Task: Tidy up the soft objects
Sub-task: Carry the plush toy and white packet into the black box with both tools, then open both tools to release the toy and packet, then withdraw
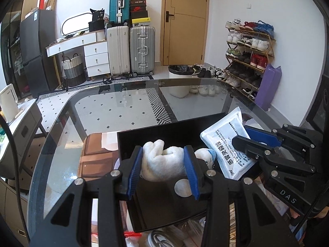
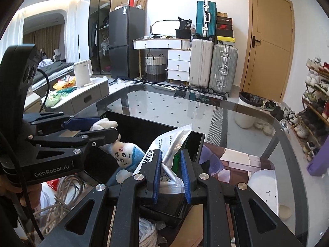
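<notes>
With my left gripper (image 1: 163, 168) clamped on the plush toy (image 1: 162, 160) and my right gripper (image 2: 171, 175) pinching the foil pouch (image 2: 168, 156), I should lower both well inside the black box (image 1: 160, 129) before releasing, judging they hang just above it

One black box (image 1: 164, 131) sits at six o'clock on one glass table (image 1: 115, 103). It holds one white plush toy (image 1: 162, 160) and one silver pouch (image 1: 228, 142). Three suitcases (image 1: 141, 49) stand at twelve o'clock, one bin (image 1: 178, 80) beside them.
</notes>
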`<state>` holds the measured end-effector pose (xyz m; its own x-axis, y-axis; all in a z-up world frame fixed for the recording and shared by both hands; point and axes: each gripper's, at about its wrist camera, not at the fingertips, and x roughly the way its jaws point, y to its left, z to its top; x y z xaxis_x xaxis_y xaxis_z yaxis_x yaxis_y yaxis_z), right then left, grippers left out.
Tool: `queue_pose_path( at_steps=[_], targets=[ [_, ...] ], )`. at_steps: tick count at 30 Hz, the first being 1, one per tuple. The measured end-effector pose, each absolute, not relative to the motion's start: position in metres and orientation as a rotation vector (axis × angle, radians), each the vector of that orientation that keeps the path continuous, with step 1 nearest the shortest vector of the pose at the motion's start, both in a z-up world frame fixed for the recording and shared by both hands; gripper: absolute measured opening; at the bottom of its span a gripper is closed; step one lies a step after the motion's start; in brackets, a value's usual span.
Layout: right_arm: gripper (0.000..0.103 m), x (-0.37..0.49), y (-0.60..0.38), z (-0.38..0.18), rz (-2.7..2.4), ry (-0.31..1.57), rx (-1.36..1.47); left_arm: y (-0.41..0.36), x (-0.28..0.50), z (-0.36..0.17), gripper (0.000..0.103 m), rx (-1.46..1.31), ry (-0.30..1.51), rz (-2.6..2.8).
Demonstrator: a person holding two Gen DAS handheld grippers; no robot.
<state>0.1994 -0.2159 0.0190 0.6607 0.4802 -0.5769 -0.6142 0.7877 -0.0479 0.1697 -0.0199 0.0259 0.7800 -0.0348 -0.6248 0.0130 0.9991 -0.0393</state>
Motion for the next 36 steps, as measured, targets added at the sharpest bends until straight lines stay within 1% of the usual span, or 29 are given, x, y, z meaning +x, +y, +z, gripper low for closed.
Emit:
queue_pose_path(
  at_steps=[14,17,18,20,21,22,23,24,25,26,27,28,29,30,31,32,33,36],
  targets=[
    [0.019,0.203,-0.204,0.01,0.614,0.588,-0.288,-0.024,0.171,0.021,0.043,0.005,0.698,-0.008],
    [0.019,0.203,-0.204,0.011,0.624,0.593,-0.278,-0.024,0.17,0.022,0.049,-0.002,0.703,-0.007],
    [0.021,0.203,-0.205,0.012,0.633,0.592,-0.265,-0.023,0.17,0.023,0.053,-0.009,0.702,-0.013],
    [0.031,0.203,-0.209,0.015,0.63,0.59,-0.253,-0.024,0.167,0.026,0.059,-0.017,0.7,-0.023],
    [0.032,0.202,-0.211,0.016,0.627,0.588,-0.252,-0.024,0.164,0.028,0.063,-0.016,0.693,-0.027],
    [0.037,0.202,-0.215,0.017,0.628,0.586,-0.251,-0.025,0.161,0.031,0.064,-0.013,0.685,-0.029],
    [0.046,0.2,-0.217,0.019,0.629,0.583,-0.25,-0.026,0.157,0.034,0.065,-0.008,0.676,-0.036],
    [0.051,0.197,-0.221,0.021,0.625,0.576,-0.247,-0.025,0.155,0.036,0.069,-0.008,0.672,-0.04],
    [0.06,0.194,-0.224,0.023,0.62,0.571,-0.243,-0.024,0.152,0.038,0.076,-0.01,0.668,-0.041],
    [0.071,0.191,-0.227,0.025,0.617,0.571,-0.24,-0.023,0.149,0.04,0.08,-0.015,0.662,-0.04],
    [0.076,0.188,-0.231,0.026,0.615,0.576,-0.235,-0.022,0.144,0.043,0.086,-0.023,0.652,-0.039],
    [0.083,0.185,-0.234,0.027,0.616,0.577,-0.23,-0.021,0.141,0.045,0.089,-0.029,0.644,-0.04],
    [0.087,0.182,-0.238,0.028,0.615,0.573,-0.224,-0.02,0.136,0.047,0.09,-0.037,0.638,-0.042],
    [0.089,0.178,-0.241,0.03,0.612,0.569,-0.216,-0.018,0.132,0.047,0.094,-0.045,0.634,-0.042],
    [0.094,0.174,-0.246,0.031,0.614,0.571,-0.203,-0.016,0.129,0.048,0.1,-0.052,0.634,-0.04],
    [0.1,0.171,-0.249,0.031,0.618,0.575,-0.188,-0.014,0.125,0.048,0.102,-0.06,0.634,-0.038],
    [0.102,0.167,-0.253,0.032,0.623,0.579,-0.172,-0.011,0.12,0.047,0.103,-0.065,0.63,-0.033],
    [0.102,0.158,-0.263,0.033,0.639,0.591,-0.124,-0.007,0.107,0.044,0.103,-0.071,0.637,-0.026]
  ],
)
